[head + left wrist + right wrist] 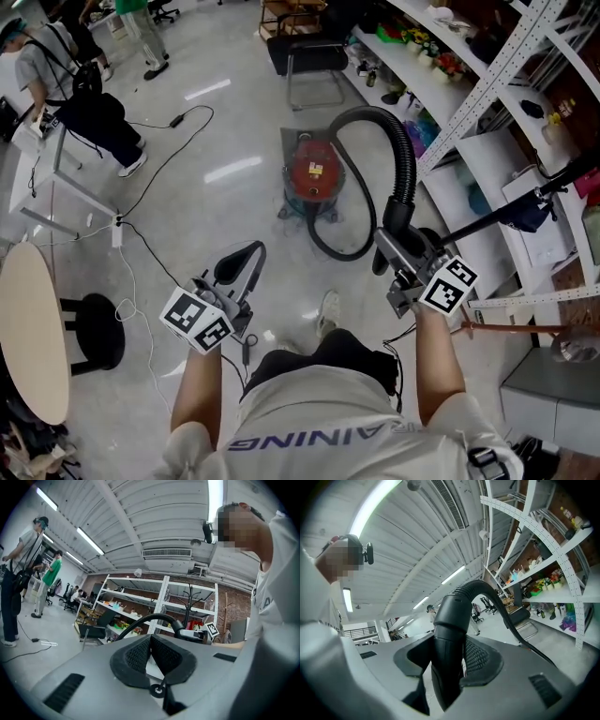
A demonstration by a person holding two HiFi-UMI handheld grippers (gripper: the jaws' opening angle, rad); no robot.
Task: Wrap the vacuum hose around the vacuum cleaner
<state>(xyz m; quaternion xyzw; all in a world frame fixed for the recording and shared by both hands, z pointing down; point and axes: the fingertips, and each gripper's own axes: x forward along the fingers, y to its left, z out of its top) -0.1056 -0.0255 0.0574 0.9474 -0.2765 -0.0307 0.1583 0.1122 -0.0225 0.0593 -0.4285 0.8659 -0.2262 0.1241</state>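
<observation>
The red vacuum cleaner stands on the floor ahead of me. Its black ribbed hose leaves the body, loops over the floor, then arches up and over to my right. My right gripper is shut on the hose's smooth black end cuff, and the ribbed hose curves away beyond the jaws. My left gripper hangs lower left of the vacuum, apart from it, its jaws shut with nothing between them. In the left gripper view, the left gripper looks toward the hose arching in the distance.
White shelving full of items runs along the right. A black chair stands behind the vacuum. A round table and black stool are at left. Cables trail over the floor, and a person stands far left.
</observation>
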